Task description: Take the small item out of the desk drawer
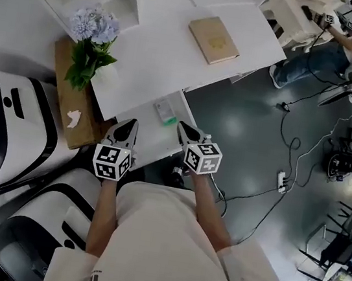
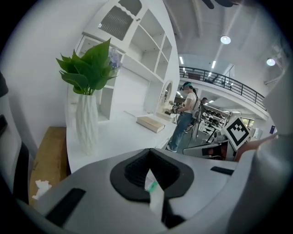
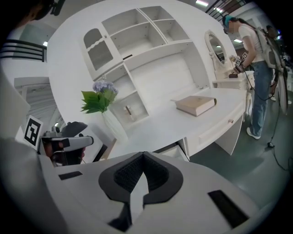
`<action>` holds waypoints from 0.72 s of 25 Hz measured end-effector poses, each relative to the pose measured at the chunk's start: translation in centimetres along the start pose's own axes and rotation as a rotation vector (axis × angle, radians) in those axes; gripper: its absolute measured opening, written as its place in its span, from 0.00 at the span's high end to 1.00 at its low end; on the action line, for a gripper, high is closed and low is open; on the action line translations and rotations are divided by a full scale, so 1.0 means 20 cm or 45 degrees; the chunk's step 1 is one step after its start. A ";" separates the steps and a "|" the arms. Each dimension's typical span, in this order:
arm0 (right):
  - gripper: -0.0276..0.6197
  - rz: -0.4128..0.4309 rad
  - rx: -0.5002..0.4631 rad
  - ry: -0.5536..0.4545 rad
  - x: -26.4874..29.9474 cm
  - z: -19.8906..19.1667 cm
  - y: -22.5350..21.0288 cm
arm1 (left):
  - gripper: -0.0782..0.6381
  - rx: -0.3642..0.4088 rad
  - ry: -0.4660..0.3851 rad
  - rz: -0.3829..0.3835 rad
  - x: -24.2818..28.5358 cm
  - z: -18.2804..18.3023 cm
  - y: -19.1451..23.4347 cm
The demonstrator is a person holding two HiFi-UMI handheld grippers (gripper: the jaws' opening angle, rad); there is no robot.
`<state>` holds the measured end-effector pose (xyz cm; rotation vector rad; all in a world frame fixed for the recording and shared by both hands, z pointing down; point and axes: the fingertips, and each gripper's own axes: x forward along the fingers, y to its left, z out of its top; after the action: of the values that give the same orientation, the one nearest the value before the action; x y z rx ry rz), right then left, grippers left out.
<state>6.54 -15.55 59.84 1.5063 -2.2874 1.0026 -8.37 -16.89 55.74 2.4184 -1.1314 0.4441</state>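
We saw both bare forearms reach forward from the torso, roughly parallel. The left claw (image 1: 127, 130) hung over the near left part of the open drawer (image 1: 146, 132) and the right claw (image 1: 189, 132) over its right edge, both tips pointing toward the counter (image 1: 156, 55). Each claw was closed with its tips together, clamped on nothing. Only a thin slit showed between the pads in each gripper view.

The small item (image 1: 165, 112), white with a green end, lay flat in the drawer. It sat between the two claws and just beyond their tips, touching neither. We saw nothing else in the drawer.

On the counter a tan book (image 1: 214, 39) lay well apart from the drawer's front edge. A vase of flowers (image 1: 92, 42) stood at the counter's left end, beside a wooden shelf (image 1: 70, 104). To the right of the drawer was open dark floor (image 1: 243, 127) with a loose cable (image 1: 282, 178) across it.
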 end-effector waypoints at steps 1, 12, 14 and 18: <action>0.92 -0.024 -0.004 0.007 0.03 0.00 -0.01 | 0.87 0.003 0.005 -0.021 0.02 0.01 0.02; 0.92 -0.150 -0.154 0.189 0.48 -0.07 -0.12 | 0.87 0.048 0.082 -0.151 0.11 -0.05 0.10; 0.92 -0.172 -0.175 0.255 0.57 -0.13 -0.15 | 0.87 0.050 0.089 -0.160 0.12 -0.07 0.10; 0.92 -0.209 -0.172 0.312 0.65 -0.23 -0.23 | 0.87 0.022 0.074 -0.162 0.14 -0.12 0.12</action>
<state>3.96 -23.14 71.96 1.4048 -1.9860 0.9122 -8.76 -18.89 59.74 2.4587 -0.9466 0.4810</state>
